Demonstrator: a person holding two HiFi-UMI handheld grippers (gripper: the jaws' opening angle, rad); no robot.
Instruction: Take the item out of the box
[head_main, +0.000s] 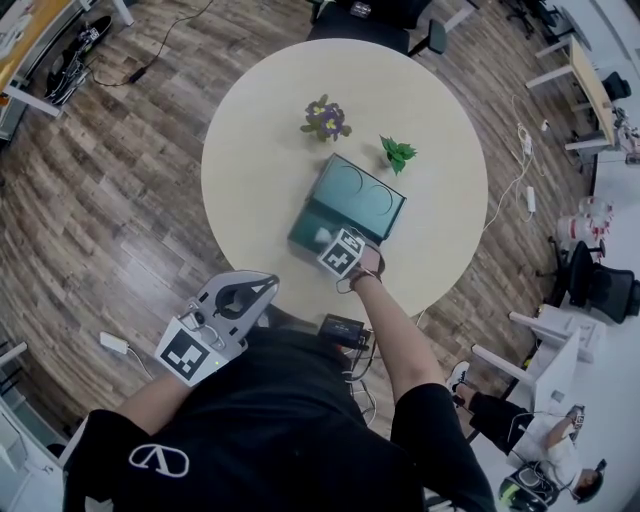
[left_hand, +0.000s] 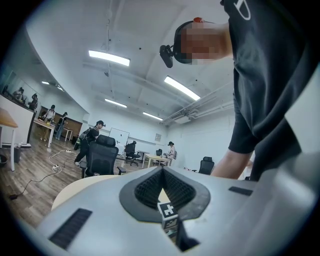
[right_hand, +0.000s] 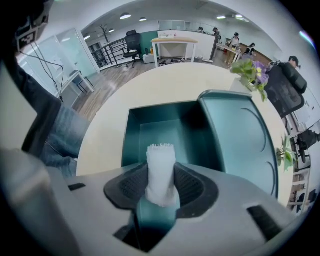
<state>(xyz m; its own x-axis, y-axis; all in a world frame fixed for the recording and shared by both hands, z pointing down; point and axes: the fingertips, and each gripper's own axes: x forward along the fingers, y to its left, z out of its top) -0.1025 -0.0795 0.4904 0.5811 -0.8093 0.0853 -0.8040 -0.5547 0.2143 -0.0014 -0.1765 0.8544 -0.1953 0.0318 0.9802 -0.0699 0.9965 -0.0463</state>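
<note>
A teal box (head_main: 308, 228) stands open on the round cream table (head_main: 250, 150), its lid (head_main: 362, 192) laid back on the far side. My right gripper (head_main: 328, 240) hangs over the box's near part and is shut on a white item (right_hand: 160, 155) with a frayed top and a teal lower end. In the right gripper view the item stands upright between the pads, above the box's hollow inside (right_hand: 131, 135), with the lid (right_hand: 240, 135) to the right. My left gripper (head_main: 243, 292) is off the table at the lower left, shut and holding nothing (left_hand: 162, 170).
A pot of purple flowers (head_main: 326, 118) and a small green plant (head_main: 397, 152) stand on the table beyond the box. A black device (head_main: 342, 328) sits by the table's near edge. Office chairs, desks and several people are around the room.
</note>
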